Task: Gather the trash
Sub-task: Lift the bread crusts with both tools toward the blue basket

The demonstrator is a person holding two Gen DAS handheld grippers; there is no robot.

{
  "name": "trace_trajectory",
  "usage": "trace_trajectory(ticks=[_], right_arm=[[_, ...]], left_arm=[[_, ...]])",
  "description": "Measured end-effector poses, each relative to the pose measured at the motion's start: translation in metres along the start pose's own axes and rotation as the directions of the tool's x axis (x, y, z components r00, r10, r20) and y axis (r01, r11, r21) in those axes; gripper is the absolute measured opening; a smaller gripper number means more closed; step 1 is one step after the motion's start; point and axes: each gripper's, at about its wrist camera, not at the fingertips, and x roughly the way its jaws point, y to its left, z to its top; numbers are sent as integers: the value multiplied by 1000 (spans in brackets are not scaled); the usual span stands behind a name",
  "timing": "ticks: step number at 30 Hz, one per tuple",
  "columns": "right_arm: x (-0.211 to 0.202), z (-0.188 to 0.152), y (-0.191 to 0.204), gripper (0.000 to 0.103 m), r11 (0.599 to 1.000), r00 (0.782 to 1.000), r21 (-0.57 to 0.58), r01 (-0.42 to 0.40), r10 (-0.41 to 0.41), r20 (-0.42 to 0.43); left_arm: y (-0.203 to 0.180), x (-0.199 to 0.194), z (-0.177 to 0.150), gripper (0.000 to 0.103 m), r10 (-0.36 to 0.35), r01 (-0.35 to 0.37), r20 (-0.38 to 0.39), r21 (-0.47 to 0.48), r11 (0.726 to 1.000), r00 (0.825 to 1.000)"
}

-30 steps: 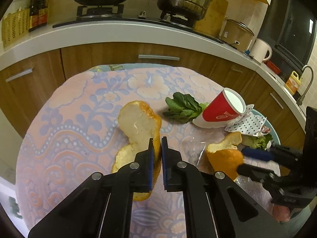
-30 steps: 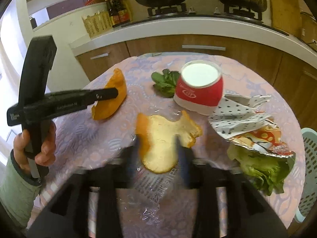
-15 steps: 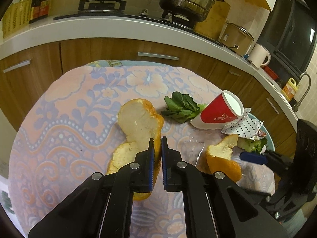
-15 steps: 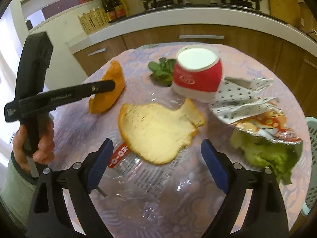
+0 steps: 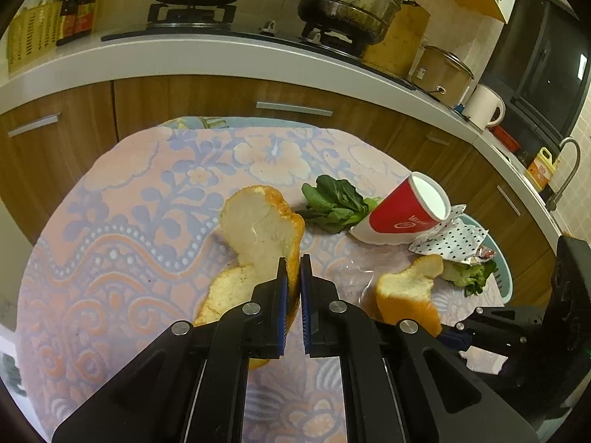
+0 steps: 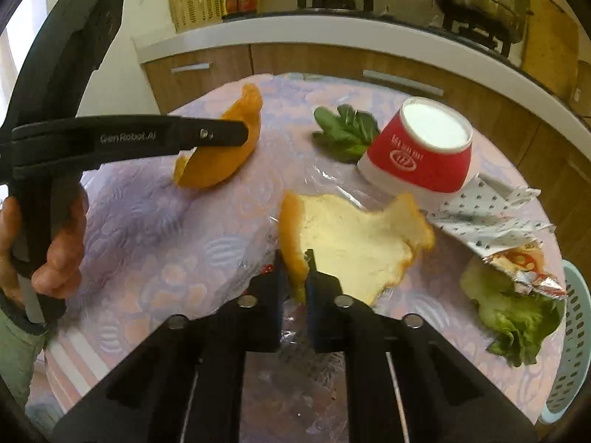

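Home kitchen w/ gas stove (image 5: 192, 22), pots (image 5: 351, 0)

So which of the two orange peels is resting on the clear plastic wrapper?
The flatter peel, pith side up, pinched by the right gripper, in front of the red paper cup. The other peel, in the left gripper, is off the plastic wrapper.

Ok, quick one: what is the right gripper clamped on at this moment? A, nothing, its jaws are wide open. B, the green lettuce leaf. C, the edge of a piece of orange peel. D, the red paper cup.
C: in the right wrist view the right gripper has its jaws pinched on the edge of the orange peel.
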Motion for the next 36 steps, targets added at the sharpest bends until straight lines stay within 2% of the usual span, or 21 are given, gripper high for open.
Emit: trace_trajectory(ticks=[6, 9, 12, 16, 20, 25, 29, 36], right_arm=[[-44, 12, -5, 3, 1000, 993, -1, 11, -11, 115], [-72, 19, -13, 3, 999, 983, 17, 34, -36, 179], [-95, 23, -22, 3, 998, 973, 36, 52, -59, 223], [-128, 23, -44, 3, 990, 950, 75, 117, -134, 281], [-148, 20, -77, 3, 975, 930, 142, 170, -207, 305], [-172, 2, -131, 3, 941, 906, 240, 238, -304, 295], [-178, -18, -177, 3, 902, 894, 326, 284, -372, 250], [-170, -67, -250, 3, 823, 889, 465, 327, -434, 142]], left_arm=[[-15, -25, 10, 4, -46, 46, 60, 4, 999, 997], [-34, -39, 20, 4, -84, 82, 101, 23, 996, 991], [-62, -50, 32, 4, -105, 96, 130, 73, 993, 986], [-108, -56, 48, 4, -156, 132, 152, 155, 979, 976], [-157, -45, 61, 4, -209, 176, 137, 222, 959, 968], [-218, -13, 67, 4, -255, 222, 80, 293, 930, 964], [-262, 21, 64, 4, -286, 267, 13, 325, 907, 958], [-325, 71, 49, 4, -263, 269, -73, 414, 870, 962]])
